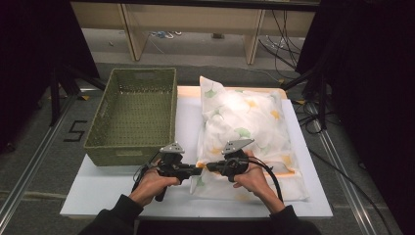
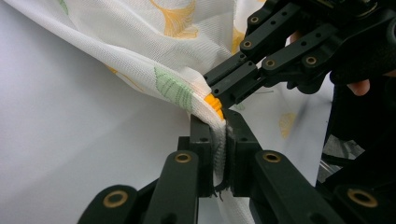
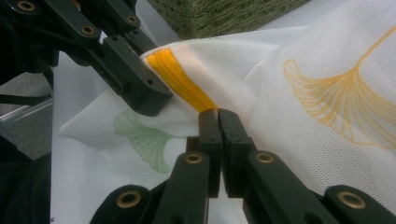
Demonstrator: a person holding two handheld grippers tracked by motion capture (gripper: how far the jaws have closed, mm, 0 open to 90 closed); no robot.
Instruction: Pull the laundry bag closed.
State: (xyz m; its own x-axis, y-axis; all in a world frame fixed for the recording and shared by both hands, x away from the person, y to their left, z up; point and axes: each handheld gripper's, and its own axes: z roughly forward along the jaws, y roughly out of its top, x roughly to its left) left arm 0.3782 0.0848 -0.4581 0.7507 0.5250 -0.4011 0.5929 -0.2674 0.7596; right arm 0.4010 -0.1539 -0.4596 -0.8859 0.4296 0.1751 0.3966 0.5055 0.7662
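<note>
Both grippers clamp the pillowcase (image 1: 244, 132) by its orange zip (image 3: 180, 84), near the board's (image 1: 313, 196) front edge. The left gripper (image 2: 219, 140) and right gripper (image 3: 218, 126) nearly touch. A basket (image 1: 132, 115) sits at the back-left corner.

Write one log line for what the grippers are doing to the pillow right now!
left hand-held gripper: shut on pillowcase | right hand-held gripper: shut on pillowcase beside orange zipper | basket: left of pillow

One pillow (image 1: 249, 132) in a leaf-printed cover, with one orange zip (image 3: 180, 81). One woven green basket (image 1: 134, 115). One white board (image 1: 303, 196) beneath both. Two hand-held grippers: left gripper (image 1: 198, 170), right gripper (image 1: 209, 166). Two hands, one per gripper.
</note>
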